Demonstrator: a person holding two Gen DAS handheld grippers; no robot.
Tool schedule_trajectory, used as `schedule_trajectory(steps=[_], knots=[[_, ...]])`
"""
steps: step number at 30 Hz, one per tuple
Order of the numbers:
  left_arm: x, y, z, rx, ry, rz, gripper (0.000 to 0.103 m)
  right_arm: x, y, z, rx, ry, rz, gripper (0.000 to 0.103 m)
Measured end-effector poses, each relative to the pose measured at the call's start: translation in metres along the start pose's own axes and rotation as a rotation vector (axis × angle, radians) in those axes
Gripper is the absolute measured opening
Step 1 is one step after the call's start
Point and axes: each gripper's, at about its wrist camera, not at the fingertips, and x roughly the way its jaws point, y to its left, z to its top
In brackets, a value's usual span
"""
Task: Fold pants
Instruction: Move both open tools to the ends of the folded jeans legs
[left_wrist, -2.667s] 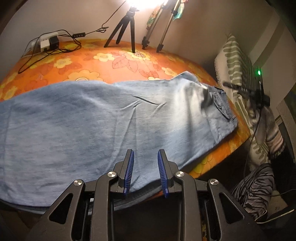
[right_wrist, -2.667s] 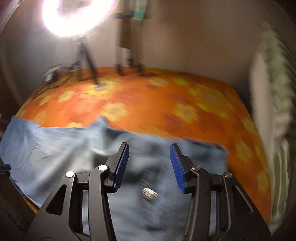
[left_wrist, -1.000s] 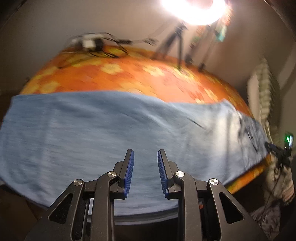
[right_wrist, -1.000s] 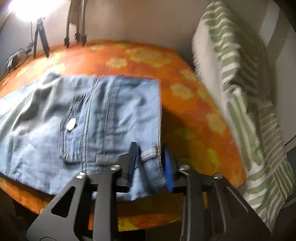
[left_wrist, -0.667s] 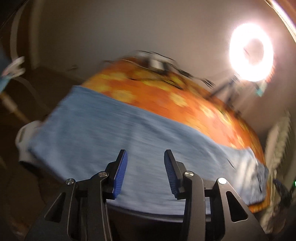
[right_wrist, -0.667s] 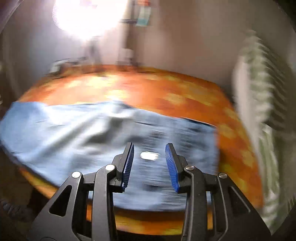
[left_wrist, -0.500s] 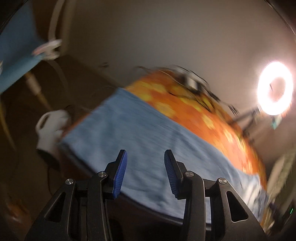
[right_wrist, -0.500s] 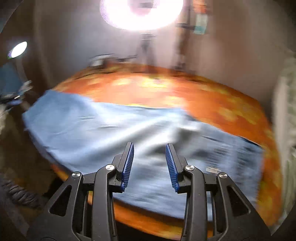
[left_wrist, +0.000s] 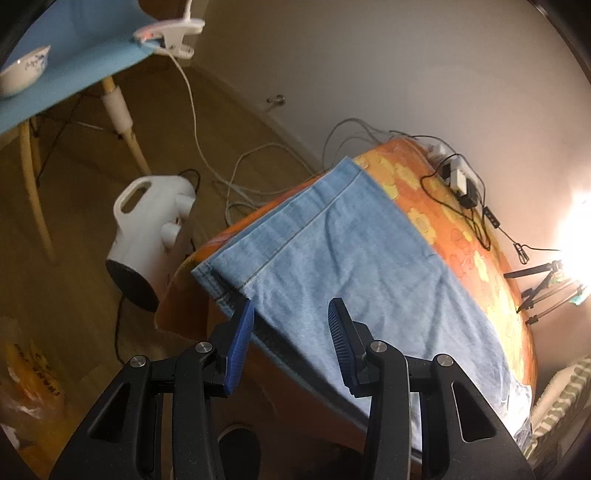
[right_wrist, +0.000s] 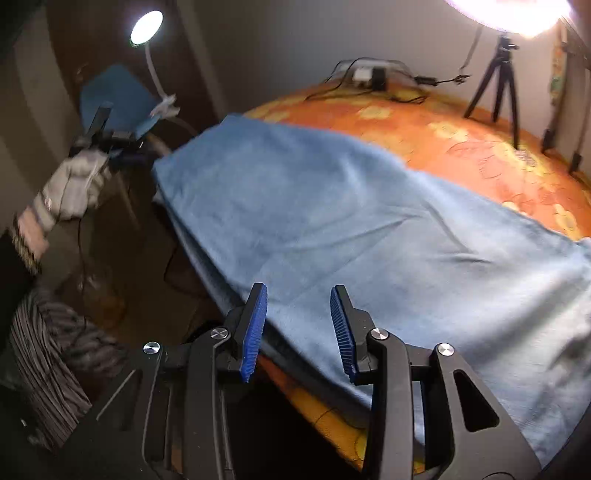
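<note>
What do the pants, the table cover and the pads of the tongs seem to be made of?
Pants: light blue denim, judging by the faded weave and the stitched hem with contrast thread; matte.
Table cover: orange with a yellow flower print, smooth and lying flat; probably printed cloth or oilcloth, the pictures do not settle which.
Pads: blue with fine ribs, probably rubber or soft plastic.

1. The left wrist camera looked steeply down along its black gripper with blue pads at the hem end of the light blue denim pants, close above it.
2. The right wrist camera faced down over the pants' near edge, close.
3. Both views shared the pants and the orange flowered tablecloth.
</note>
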Motion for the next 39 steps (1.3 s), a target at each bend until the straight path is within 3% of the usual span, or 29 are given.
schedule_trajectory(steps=[3,7,15,18,24,26,30,34,37,39], knots=[[0.007,0.006,0.000,-0.026,0.016,0.015,0.041,0.009,0.004,-0.005,-0.039,0.014,0.005,0.049],[0.011,0.017,0.001,-0.068,0.022,0.026,0.048,0.019,0.010,-0.005,-0.063,0.029,0.019,0.049],[0.029,0.017,0.002,-0.118,0.064,0.026,0.048,0.029,0.025,-0.005,-0.119,0.063,0.019,0.050],[0.031,0.017,0.004,-0.145,0.061,0.018,0.048,0.024,0.019,-0.002,-0.084,0.061,0.069,0.050],[0.004,0.006,0.009,-0.136,-0.019,0.088,0.048,-0.005,-0.040,0.029,0.064,-0.040,0.060,0.050],[-0.009,-0.010,0.010,-0.106,-0.040,0.045,0.048,-0.007,-0.073,0.044,0.135,-0.062,0.059,0.050],[-0.023,-0.063,-0.003,0.013,-0.045,-0.055,0.048,0.010,-0.116,0.075,0.070,-0.004,0.004,0.050],[-0.005,-0.106,-0.018,0.103,0.028,-0.126,0.048,0.043,-0.153,0.095,-0.078,0.130,-0.088,0.050],[0.004,-0.119,-0.021,0.130,0.051,-0.136,0.048,0.065,-0.180,0.097,-0.133,0.213,-0.102,0.050],[0.008,-0.122,-0.021,0.146,0.055,-0.121,0.048,0.071,-0.192,0.095,-0.127,0.222,-0.077,0.050]])
